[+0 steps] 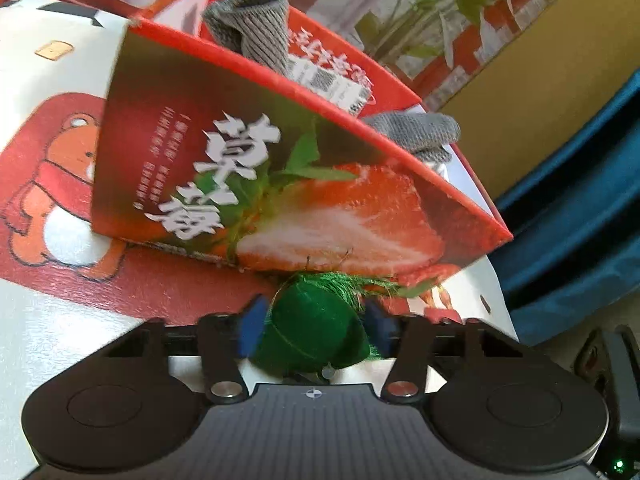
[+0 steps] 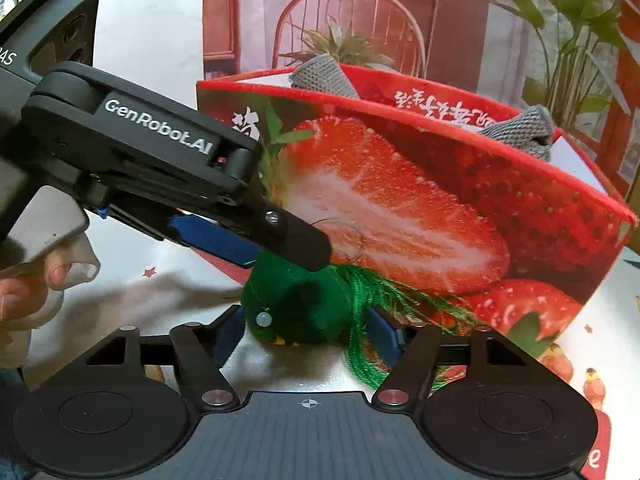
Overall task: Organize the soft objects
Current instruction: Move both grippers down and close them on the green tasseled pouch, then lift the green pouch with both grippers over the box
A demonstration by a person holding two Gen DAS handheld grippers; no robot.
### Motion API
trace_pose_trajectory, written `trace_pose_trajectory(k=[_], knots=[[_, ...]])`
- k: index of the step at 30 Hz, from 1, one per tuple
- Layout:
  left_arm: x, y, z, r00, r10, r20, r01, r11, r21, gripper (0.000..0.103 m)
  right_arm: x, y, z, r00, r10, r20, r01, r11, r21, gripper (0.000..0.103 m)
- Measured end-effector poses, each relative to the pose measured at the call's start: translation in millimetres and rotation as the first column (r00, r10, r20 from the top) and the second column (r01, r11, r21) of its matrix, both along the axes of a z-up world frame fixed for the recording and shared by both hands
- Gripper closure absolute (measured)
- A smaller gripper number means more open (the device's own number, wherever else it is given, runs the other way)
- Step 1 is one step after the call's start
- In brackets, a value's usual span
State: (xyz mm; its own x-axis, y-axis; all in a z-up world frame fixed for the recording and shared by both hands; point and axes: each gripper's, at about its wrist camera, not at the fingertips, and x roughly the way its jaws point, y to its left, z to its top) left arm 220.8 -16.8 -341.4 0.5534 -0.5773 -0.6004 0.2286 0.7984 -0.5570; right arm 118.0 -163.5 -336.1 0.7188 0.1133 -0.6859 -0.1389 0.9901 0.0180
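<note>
Beside the strawberry box (image 2: 420, 208), both my left gripper (image 1: 312, 326) and right gripper (image 2: 308, 330) clamp the green pouch (image 2: 304, 304), steadying it for boxing, I judge.

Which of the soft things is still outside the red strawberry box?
The green stuffed pouch with the thread tassel: it lies on the table in front of the box, while both grey knitted pieces stick out of the box.

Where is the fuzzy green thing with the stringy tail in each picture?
Left wrist view: the green tasselled pouch sits bottom centre, between the left gripper's blue pads.
Right wrist view: it sits lower centre, with both grippers around it.
Shared landmark: the red strawberry box right behind it.
</note>
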Motion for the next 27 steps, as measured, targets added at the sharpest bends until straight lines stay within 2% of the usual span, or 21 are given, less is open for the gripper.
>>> trace_pose_trajectory(k=[2, 6, 13, 19, 27], knots=[[-1.4, -1.6, -0.6, 1.000, -0.007, 0.012, 0.007, 1.000, 0.016, 0.058, 0.9, 1.0, -3.0, 1.000, -0.017, -0.015, 0.017, 1.000, 0.007, 0.046], [-7.4, 1.8, 6.3, 1.000, -0.010, 0.020, 0.010, 1.000, 0.002, 0.060, -0.9, -2.4, -1.0, 0.999, -0.037, -0.021, 0.037, 0.998, 0.047, 0.050], [-28.8, 9.3, 49.5, 0.990, 0.015, 0.138, -0.012, 1.000, -0.028, 0.061, -11.2, -1.7, 35.5, 0.997, -0.035, 0.072, 0.029, 0.997, 0.071, 0.050], [-43.2, 14.9, 93.9, 0.967, 0.028, 0.253, -0.025, 1.000, -0.016, 0.061, -12.6, 6.5, 76.9, 0.984, -0.011, 0.176, 0.007, 1.000, 0.024, 0.050], [-47.8, 22.6, 157.3, 0.916, 0.021, 0.400, -0.025, 1.000, 0.005, 0.061, 0.0, 11.8, 142.7, 0.949, 0.034, 0.314, -0.021, 0.999, -0.046, 0.050]])
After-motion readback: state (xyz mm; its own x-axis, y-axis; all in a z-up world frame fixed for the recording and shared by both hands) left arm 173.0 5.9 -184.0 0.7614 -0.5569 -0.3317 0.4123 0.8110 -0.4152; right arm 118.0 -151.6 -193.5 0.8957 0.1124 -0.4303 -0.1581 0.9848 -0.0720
